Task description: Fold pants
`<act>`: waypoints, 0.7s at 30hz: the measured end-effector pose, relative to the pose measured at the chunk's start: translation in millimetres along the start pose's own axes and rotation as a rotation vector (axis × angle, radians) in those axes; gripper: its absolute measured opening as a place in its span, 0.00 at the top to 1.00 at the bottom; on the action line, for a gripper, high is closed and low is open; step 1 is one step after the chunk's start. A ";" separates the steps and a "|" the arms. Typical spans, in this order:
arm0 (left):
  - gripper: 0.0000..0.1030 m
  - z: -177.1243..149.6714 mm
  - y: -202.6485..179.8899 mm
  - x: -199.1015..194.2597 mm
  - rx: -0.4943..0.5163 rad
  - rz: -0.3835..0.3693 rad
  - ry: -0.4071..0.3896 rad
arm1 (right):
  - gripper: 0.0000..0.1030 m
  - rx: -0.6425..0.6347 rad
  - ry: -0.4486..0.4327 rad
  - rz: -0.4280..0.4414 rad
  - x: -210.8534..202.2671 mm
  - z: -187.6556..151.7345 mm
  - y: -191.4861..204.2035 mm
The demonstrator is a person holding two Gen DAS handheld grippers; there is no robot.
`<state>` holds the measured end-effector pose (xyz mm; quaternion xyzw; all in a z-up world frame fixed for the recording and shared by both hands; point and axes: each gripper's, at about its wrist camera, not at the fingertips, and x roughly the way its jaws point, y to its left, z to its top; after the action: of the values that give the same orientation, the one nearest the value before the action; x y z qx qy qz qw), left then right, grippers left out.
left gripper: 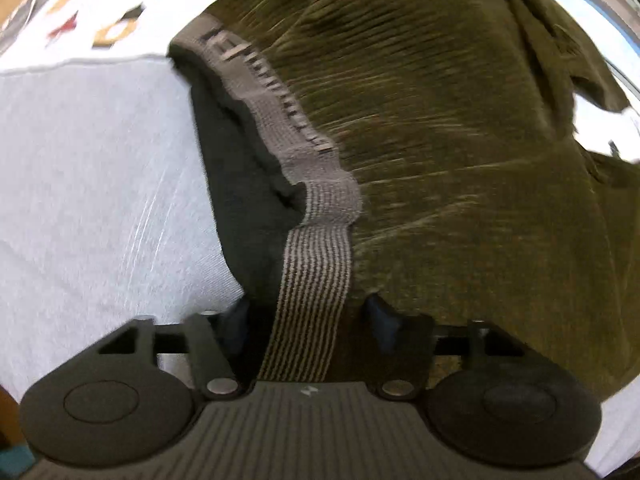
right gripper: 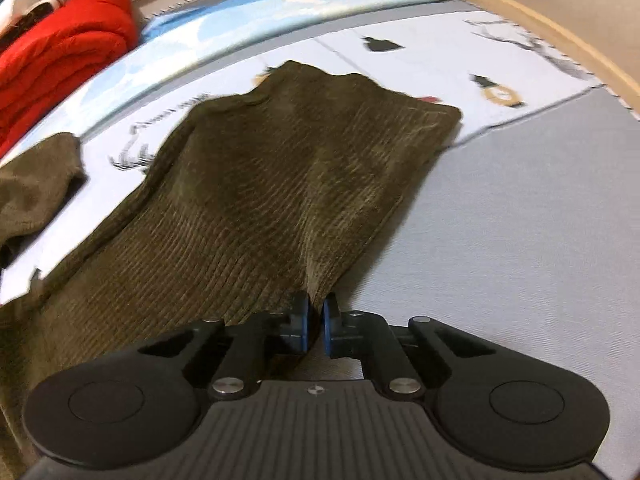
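Note:
Olive corduroy pants (left gripper: 460, 152) with a grey striped elastic waistband (left gripper: 316, 248) fill the left wrist view. My left gripper (left gripper: 310, 316) has the waistband running between its fingers, which stand apart around it. In the right wrist view the pants (right gripper: 256, 184) lie spread over a pale printed sheet. My right gripper (right gripper: 316, 320) is shut on the near edge of the corduroy fabric, which rises in a pinched ridge from its blue pads (right gripper: 329, 326).
The pale grey and light blue printed sheet (right gripper: 520, 220) covers the surface. A folded red garment (right gripper: 68, 52) lies at the far left. A wooden edge (right gripper: 560, 28) curves along the far right. Another olive fabric part (right gripper: 32, 188) lies at left.

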<state>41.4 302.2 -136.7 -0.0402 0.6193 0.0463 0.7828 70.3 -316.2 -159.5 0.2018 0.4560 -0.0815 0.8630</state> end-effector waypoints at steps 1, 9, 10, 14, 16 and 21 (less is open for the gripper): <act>0.52 -4.3 -5.2 -5.1 0.020 -0.005 -0.011 | 0.94 0.014 0.013 -0.022 -3.3 -1.1 -7.3; 0.64 -27.3 -40.2 -17.6 0.362 0.040 -0.110 | 0.94 0.043 0.208 -0.080 -22.9 -28.7 -64.1; 0.64 -27.7 -35.8 -17.9 0.367 0.080 -0.109 | 0.93 -0.004 0.257 -0.026 -23.3 -35.3 -60.9; 0.64 -23.7 8.9 -17.4 0.279 0.224 -0.094 | 0.74 -0.049 0.377 0.263 -33.6 -52.7 -67.9; 0.57 -22.0 23.3 -22.9 0.194 0.198 -0.091 | 0.71 0.055 0.333 0.251 -38.0 -46.9 -96.0; 0.29 -19.4 37.4 -28.0 0.014 0.080 -0.072 | 0.61 0.369 0.175 0.112 -39.5 -38.7 -171.8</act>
<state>11.7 336.3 -114.1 -0.0084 0.5923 0.0747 0.8022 -37.3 -457.1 -193.6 0.3877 0.4945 -0.0977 0.7718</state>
